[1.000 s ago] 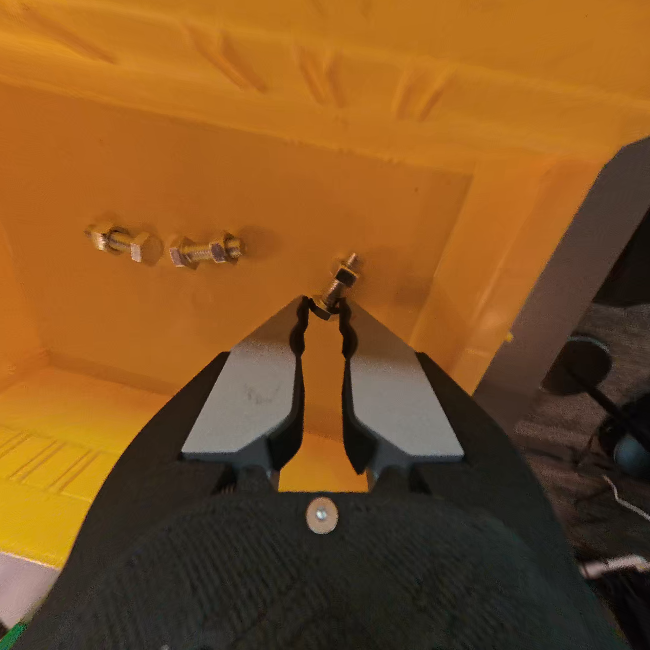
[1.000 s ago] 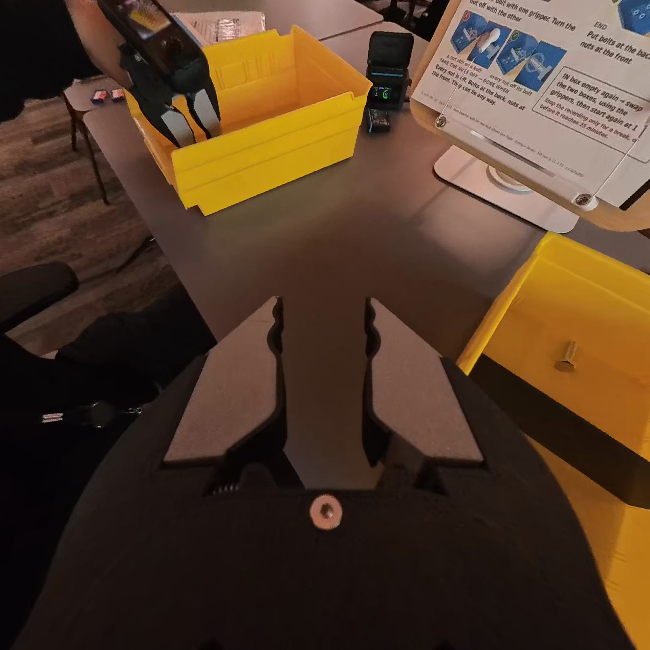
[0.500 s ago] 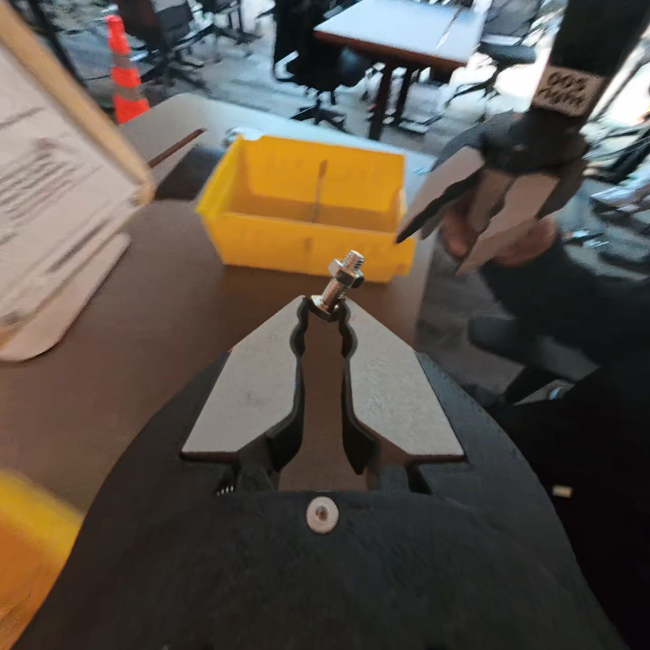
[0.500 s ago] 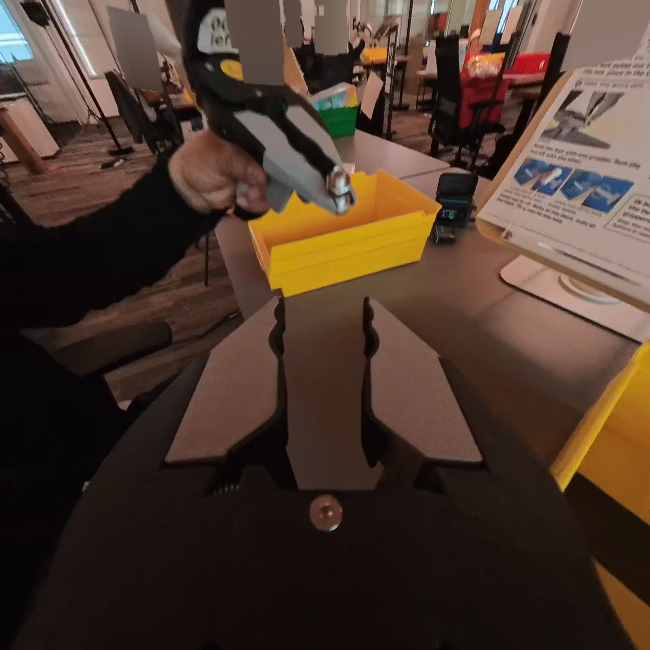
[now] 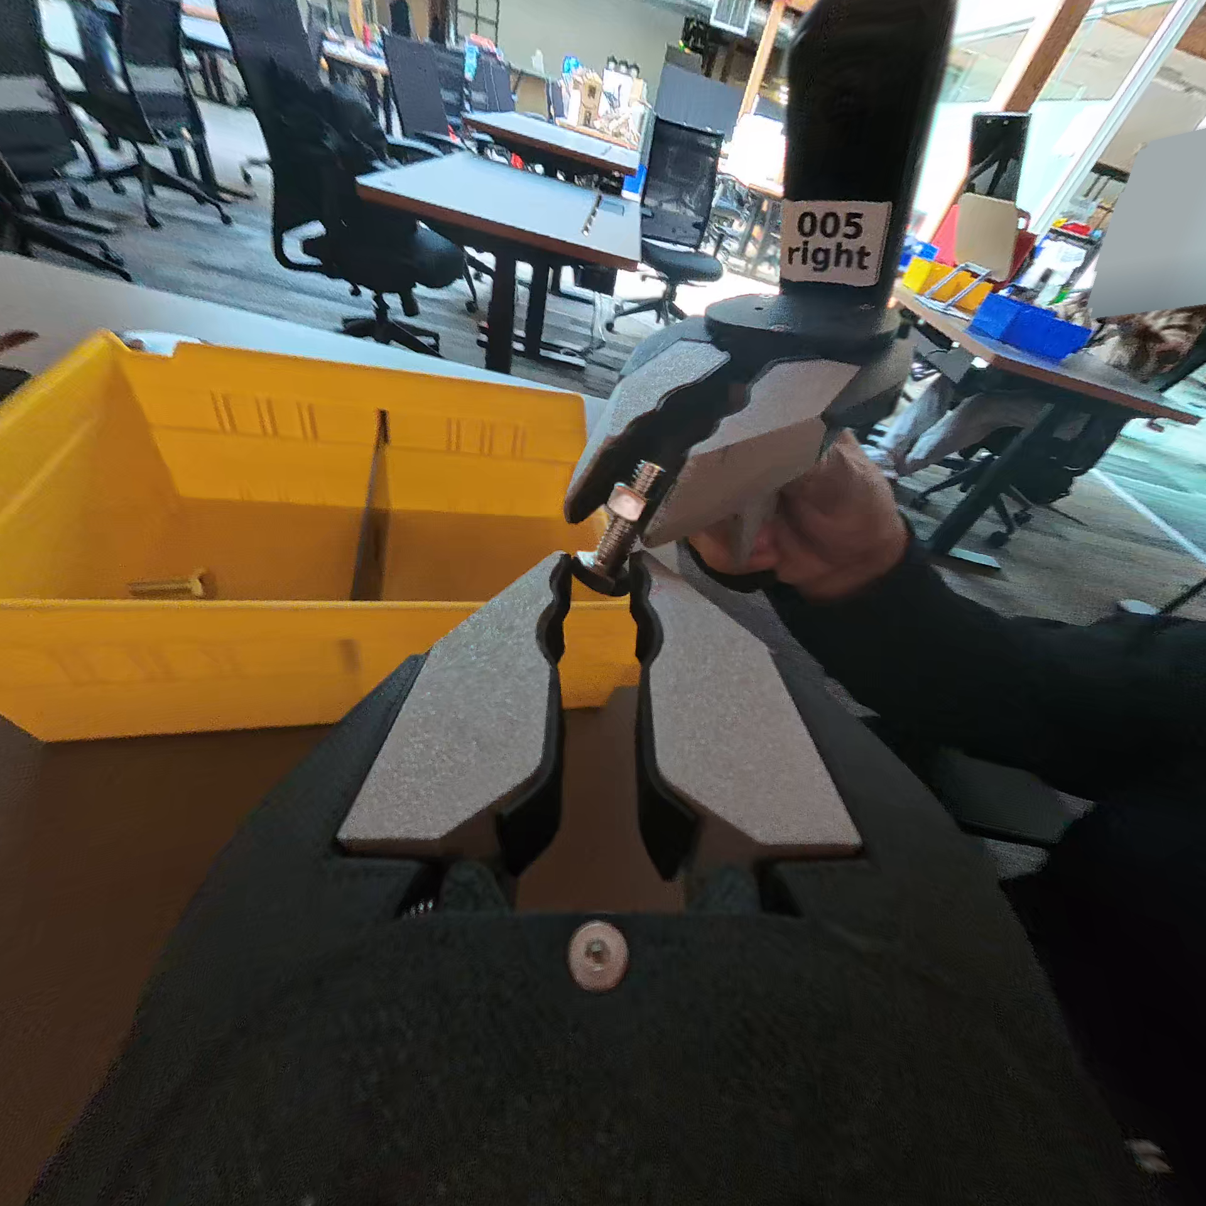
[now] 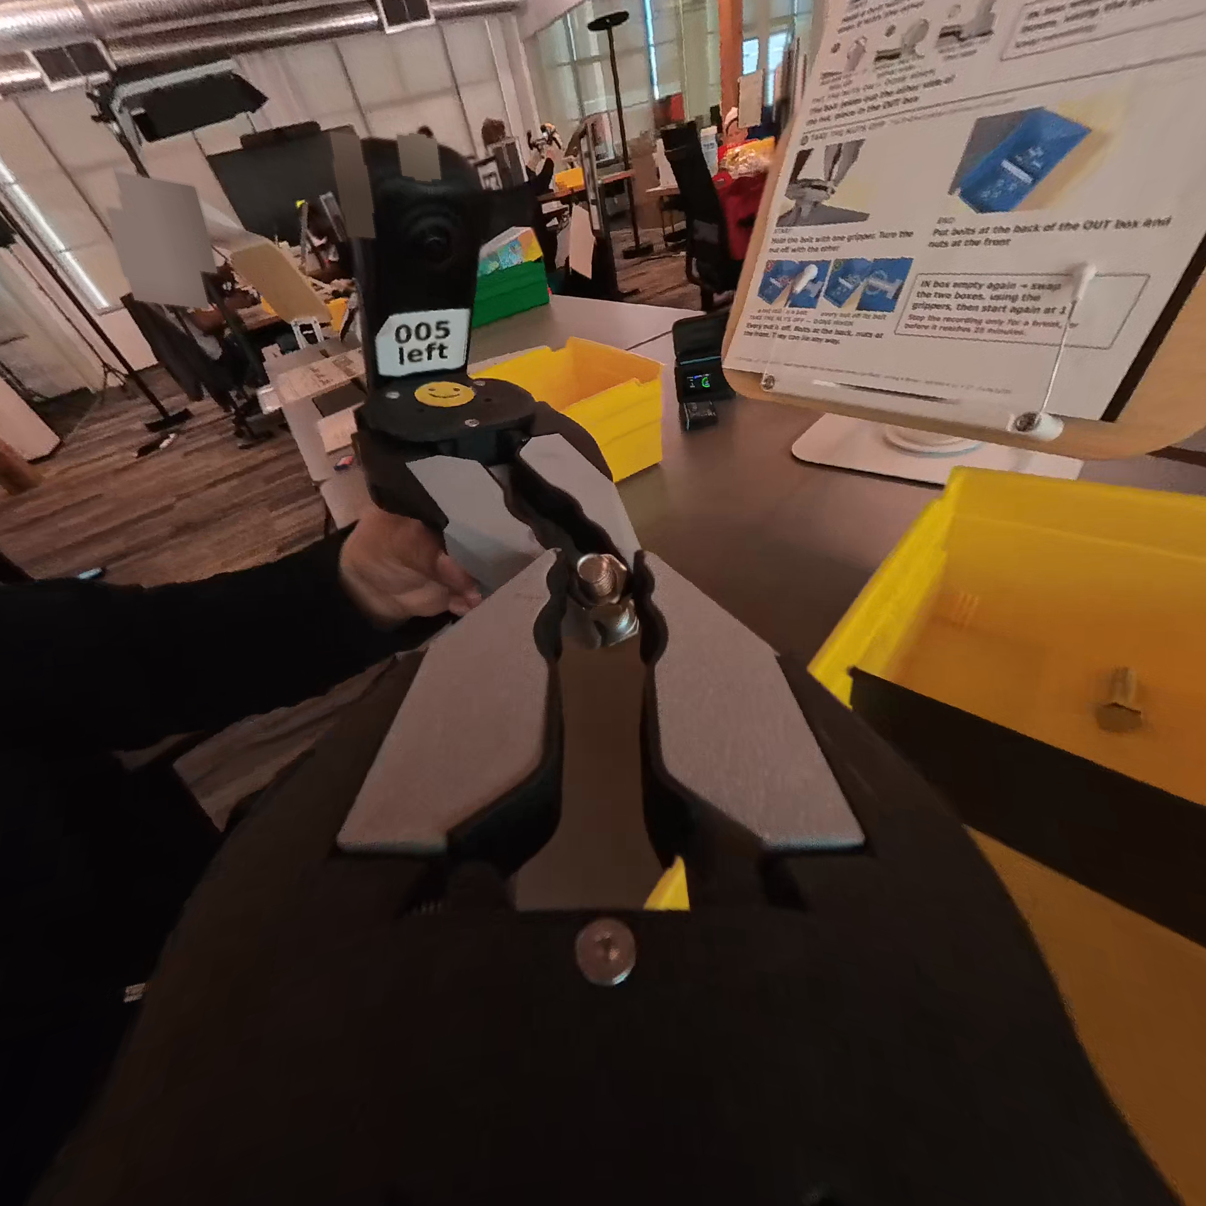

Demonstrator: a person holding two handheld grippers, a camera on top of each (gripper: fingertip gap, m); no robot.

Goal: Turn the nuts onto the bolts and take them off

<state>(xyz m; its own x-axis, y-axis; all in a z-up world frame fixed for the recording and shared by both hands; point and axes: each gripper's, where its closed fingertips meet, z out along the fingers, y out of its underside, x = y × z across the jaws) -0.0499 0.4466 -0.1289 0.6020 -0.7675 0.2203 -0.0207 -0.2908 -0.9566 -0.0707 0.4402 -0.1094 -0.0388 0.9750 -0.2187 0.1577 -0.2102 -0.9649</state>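
My left gripper point(image 5: 600, 569) is shut on the head of a silver bolt point(image 5: 613, 541) that points up and away from it. A silver nut point(image 5: 630, 506) sits on the thread near the bolt's free end. My right gripper point(image 6: 600, 577) has come in from the other side; its fingers point(image 5: 724, 457) are shut on the nut. In the right wrist view I look down the bolt's threaded end point(image 6: 600, 577), with the nut point(image 6: 618, 621) between my pads. The left gripper's fingers point(image 6: 470, 515) show just behind it. Both are held in the air above the table.
A yellow bin point(image 5: 196, 652) with a dark divider holds a loose bolt point(image 5: 170, 585); it also shows at the right of the right wrist view point(image 6: 913, 587). A second yellow bin point(image 6: 613, 404), a small black device point(image 6: 698, 391) and an instruction board point(image 6: 979, 228) stand farther back on the table. Less than 4 cm separates the two grippers' tips.
My left gripper lifted the bolt with its nut out of the yellow bin and brought it to the right gripper. My right gripper, open before, moved in and shut on the nut.
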